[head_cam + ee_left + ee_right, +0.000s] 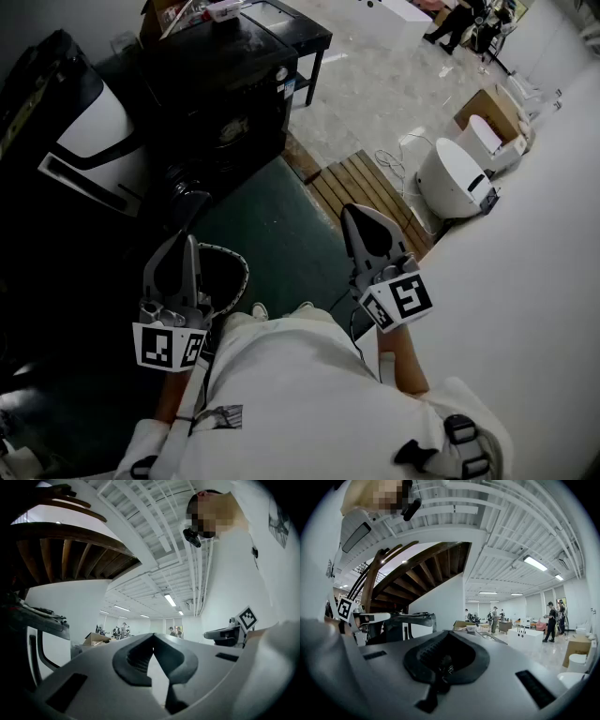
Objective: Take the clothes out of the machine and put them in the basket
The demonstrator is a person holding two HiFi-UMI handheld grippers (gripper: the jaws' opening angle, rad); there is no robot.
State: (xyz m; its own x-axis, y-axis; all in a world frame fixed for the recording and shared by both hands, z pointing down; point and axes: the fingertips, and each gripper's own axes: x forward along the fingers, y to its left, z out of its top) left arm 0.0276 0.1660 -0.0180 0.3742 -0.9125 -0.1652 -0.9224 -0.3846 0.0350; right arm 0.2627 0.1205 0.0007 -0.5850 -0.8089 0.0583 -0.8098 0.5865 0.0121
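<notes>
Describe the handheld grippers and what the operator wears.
The left gripper and right gripper match: grey tapered fingers, dark ribbed pads, a white cube with black square markers at the rear. The person wears white clothes with dark buckled straps.

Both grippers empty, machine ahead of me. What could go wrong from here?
1. The left hand-held gripper and right hand-held gripper are both shut. Reaching in like that would likely shove clothes, not grip them.
2. The basket sits right by your feet. A step toward the dark machine could kick or tip it.
</notes>
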